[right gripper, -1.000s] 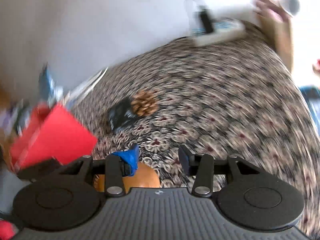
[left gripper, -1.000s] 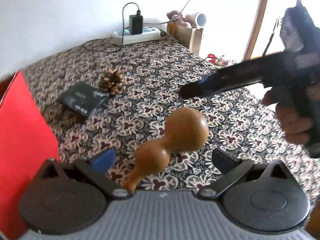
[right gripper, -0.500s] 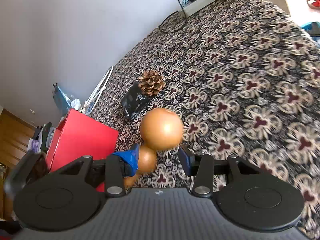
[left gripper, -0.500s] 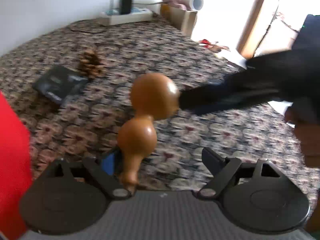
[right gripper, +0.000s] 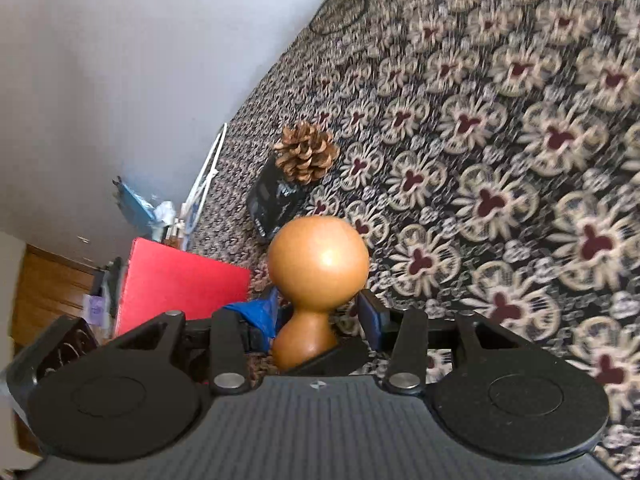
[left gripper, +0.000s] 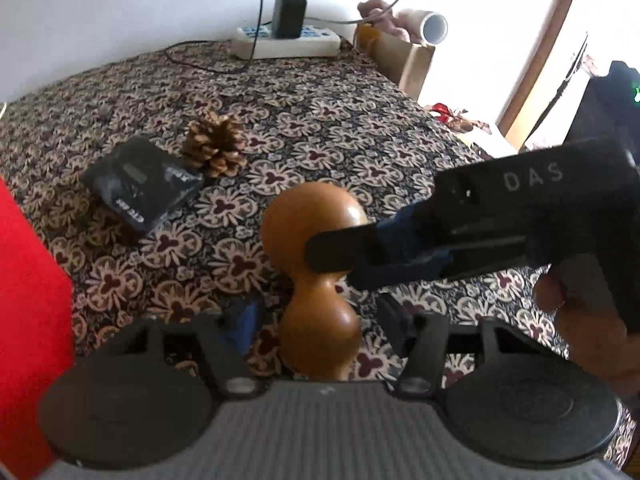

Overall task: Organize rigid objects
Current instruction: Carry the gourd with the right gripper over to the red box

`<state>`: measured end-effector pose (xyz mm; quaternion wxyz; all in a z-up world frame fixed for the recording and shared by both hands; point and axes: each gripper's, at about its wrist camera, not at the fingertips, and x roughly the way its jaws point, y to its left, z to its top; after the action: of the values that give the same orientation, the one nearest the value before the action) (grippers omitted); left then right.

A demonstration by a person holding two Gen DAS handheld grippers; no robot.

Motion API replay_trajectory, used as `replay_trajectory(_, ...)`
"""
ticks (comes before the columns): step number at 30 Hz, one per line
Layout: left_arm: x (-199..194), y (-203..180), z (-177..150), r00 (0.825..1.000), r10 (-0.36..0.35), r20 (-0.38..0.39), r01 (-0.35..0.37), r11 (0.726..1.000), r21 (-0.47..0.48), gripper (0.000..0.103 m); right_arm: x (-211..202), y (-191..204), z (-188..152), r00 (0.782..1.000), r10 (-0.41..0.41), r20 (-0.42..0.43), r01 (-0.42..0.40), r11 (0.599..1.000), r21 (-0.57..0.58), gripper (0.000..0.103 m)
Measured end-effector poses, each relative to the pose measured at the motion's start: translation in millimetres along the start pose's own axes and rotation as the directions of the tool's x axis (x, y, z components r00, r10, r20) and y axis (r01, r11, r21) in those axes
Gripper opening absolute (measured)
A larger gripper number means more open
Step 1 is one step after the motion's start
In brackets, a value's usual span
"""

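Observation:
A brown wooden gourd [left gripper: 312, 216] sits over the patterned tablecloth [left gripper: 320, 128], its small lobe toward both cameras. My left gripper [left gripper: 320, 320] is closing, with the small lobe between its fingers and a gap on each side. My right gripper [left gripper: 340, 256] reaches in from the right, held by a hand [left gripper: 580, 308]. In the right wrist view the gourd [right gripper: 318, 260] has its waist between the right gripper's [right gripper: 318, 316] fingers, and slim gaps show beside the pads. I cannot tell whether the gourd rests on the cloth.
A pine cone [left gripper: 214, 146] and a small black box [left gripper: 140, 186] lie behind the gourd on the left. A red box [left gripper: 28, 280] stands at the left edge. A power strip [left gripper: 286, 42] and a cardboard box [left gripper: 404, 60] sit at the far side.
The left fingers have drawn much closer together around the gourd. The gourd went from tilted to lined up with the left gripper. The right gripper came down and moved around the gourd's waist.

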<state>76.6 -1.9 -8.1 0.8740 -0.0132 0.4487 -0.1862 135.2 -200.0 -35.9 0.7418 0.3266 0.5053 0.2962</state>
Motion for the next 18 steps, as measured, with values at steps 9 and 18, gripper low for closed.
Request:
replay_trajectory(9,-4,3,-3,1.000,-0.010,0.005,0.010,1.000,-0.022,0.035,14,0,-6,0.999,0.044,0.000,-0.044,0.999,0.014,0.027)
replay_trajectory(18,-31,-26,-30,0.999,-0.025,-0.032,0.026,0.999,0.030,0.035,0,11,-42,0.997,0.016,-0.078,-0.021,0.997,-0.071,0.020)
